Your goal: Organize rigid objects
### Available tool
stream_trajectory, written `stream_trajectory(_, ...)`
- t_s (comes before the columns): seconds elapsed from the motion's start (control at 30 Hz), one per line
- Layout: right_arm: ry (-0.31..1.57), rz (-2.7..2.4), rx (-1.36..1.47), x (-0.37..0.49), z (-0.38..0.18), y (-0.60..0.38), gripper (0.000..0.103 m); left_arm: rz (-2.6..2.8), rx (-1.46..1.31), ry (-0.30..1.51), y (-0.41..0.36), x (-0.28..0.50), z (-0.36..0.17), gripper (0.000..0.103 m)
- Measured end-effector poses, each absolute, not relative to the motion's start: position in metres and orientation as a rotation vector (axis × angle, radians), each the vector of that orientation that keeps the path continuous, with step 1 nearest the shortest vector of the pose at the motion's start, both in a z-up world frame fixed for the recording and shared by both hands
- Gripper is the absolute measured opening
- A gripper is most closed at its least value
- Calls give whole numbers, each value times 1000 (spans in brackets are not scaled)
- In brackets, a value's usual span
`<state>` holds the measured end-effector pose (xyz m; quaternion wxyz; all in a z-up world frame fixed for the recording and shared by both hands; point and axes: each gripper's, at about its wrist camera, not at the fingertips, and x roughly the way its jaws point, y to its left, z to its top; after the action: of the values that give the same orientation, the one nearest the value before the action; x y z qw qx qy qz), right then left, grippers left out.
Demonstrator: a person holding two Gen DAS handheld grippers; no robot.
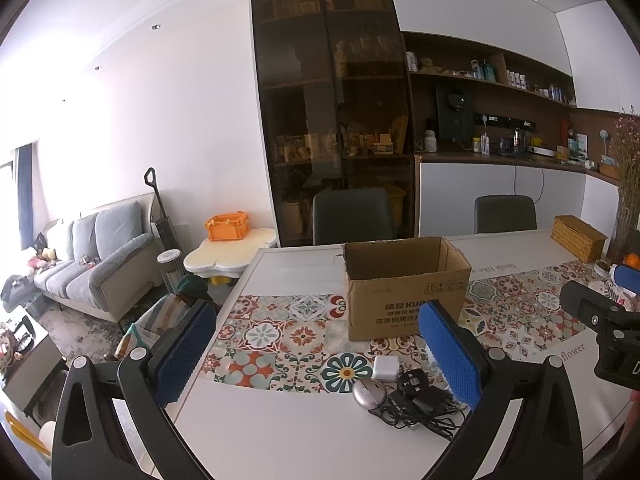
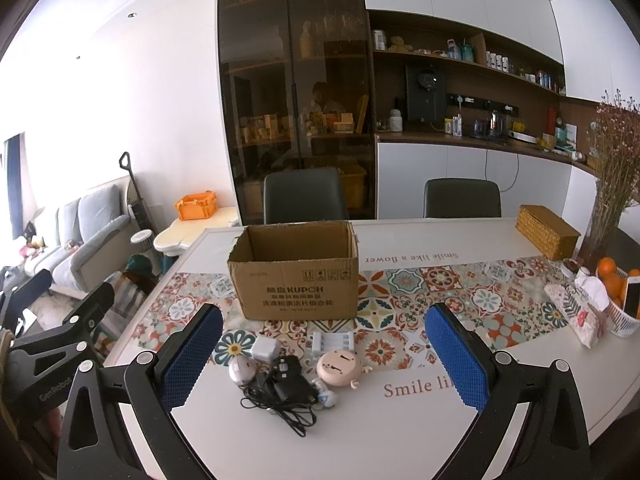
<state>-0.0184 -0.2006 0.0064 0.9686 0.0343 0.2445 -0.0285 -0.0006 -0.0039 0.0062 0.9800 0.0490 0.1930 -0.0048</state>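
Observation:
An open cardboard box (image 2: 296,276) stands on the table (image 2: 360,432); it also shows in the left wrist view (image 1: 404,288). In front of it lie a grey mouse (image 2: 242,370), a white charger cube (image 2: 265,348), a black plug with tangled cable (image 2: 288,388), a white battery holder (image 2: 332,342) and a pink round device (image 2: 340,368). In the left wrist view I see the mouse (image 1: 369,393), the cube (image 1: 386,367) and the plug (image 1: 416,390). My right gripper (image 2: 324,360) is open above them. My left gripper (image 1: 316,354) is open, left of the pile.
A wicker box (image 2: 546,231) sits at the far right. A tissue pack (image 2: 576,312) and a basket of oranges (image 2: 618,280) are at the right edge. Two dark chairs (image 2: 304,196) stand behind the table. A sofa (image 1: 100,256) is left.

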Motion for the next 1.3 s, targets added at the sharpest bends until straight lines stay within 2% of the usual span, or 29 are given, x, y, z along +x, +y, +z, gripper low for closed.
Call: stream_trajectory(1.3, 492, -59, 67, -16, 9, -201, 102, -15, 107, 370, -4, -4, 8, 103)
